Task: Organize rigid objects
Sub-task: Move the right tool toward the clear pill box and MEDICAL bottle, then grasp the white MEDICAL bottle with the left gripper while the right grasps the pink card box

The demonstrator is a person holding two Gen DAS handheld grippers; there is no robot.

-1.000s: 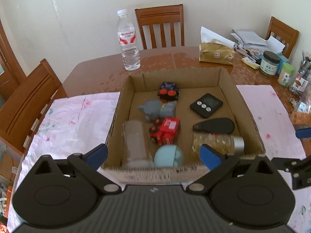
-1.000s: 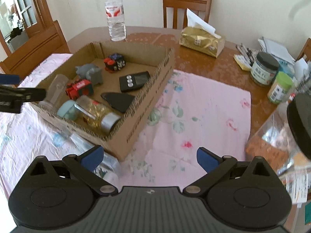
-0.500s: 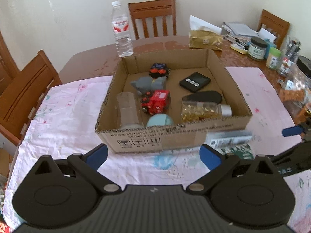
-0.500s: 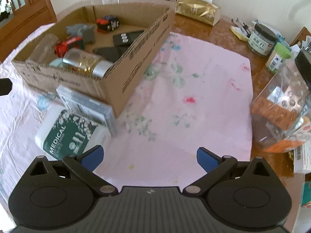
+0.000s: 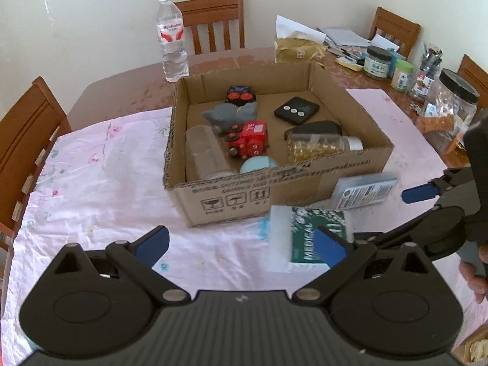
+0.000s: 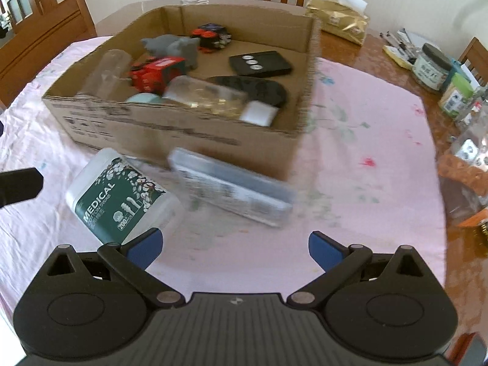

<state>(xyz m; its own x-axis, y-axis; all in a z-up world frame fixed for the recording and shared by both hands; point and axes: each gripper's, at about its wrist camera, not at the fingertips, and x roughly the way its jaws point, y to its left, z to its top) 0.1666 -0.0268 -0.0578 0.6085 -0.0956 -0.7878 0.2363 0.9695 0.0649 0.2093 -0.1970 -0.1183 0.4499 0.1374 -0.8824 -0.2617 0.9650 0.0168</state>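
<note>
Gaping jaws both grippers, holding nothing

A home dining room: wooden slat-back chairs (image 5: 213,21) ring a brown dining table (image 5: 122,91) half-covered by a pink floral cloth (image 5: 91,183), with a tissue box (image 5: 299,50), water bottle (image 5: 171,39) and food jars (image 5: 378,61) crowding its edge against plain cream walls.

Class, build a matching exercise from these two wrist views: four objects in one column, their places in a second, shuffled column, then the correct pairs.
Objects
1. red toy truck
2. water bottle
3. green MEDICAL box
4. black-lidded jar

Places
A. on bare table behind cardboard box
B. on pink cloth in front of the box
C. inside the box
D. right table edge

Pairs: 1-C, 2-A, 3-B, 4-D
</note>
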